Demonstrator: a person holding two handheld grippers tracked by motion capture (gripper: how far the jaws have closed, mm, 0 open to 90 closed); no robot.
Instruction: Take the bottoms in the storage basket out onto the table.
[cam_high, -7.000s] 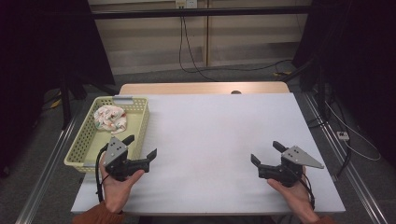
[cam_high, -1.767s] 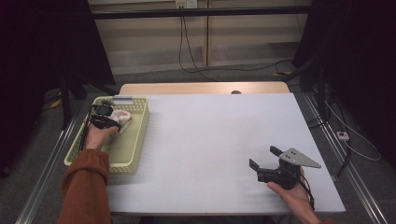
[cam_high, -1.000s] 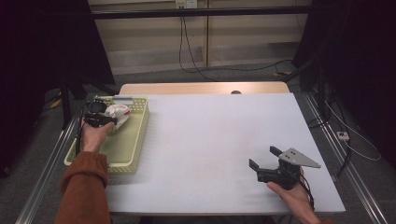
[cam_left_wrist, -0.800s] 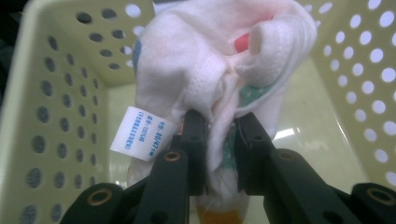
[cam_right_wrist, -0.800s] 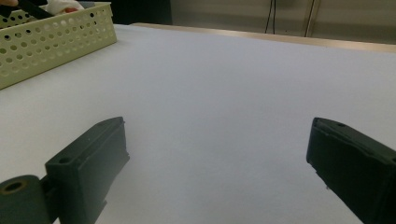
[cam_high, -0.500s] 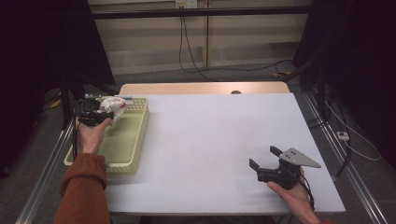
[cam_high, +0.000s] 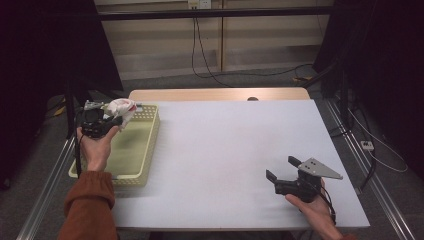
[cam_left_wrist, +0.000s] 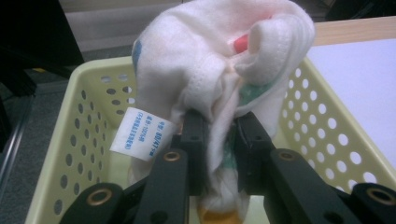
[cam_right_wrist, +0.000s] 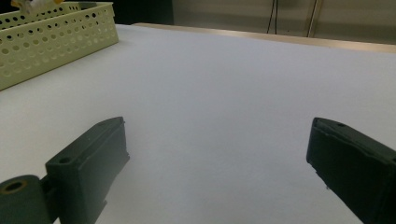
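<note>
Left gripper view: my left gripper (cam_left_wrist: 219, 135) now clenches the cloth (cam_left_wrist: 219, 60), lifted clear above the basket (cam_left_wrist: 88, 107); right gripper (cam_right_wrist: 215, 158) idle, jaws apart.

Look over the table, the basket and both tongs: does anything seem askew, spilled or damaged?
Nothing stands out. The left tongs are shut on a bunched white cloth, its label hanging loose, above the yellow basket. The right tongs are open over the bare white table. No spill or damage shows.

One cloth (cam_left_wrist: 210, 70), one basket (cam_high: 145, 150), one table (cam_high: 240, 150), two grippers.
</note>
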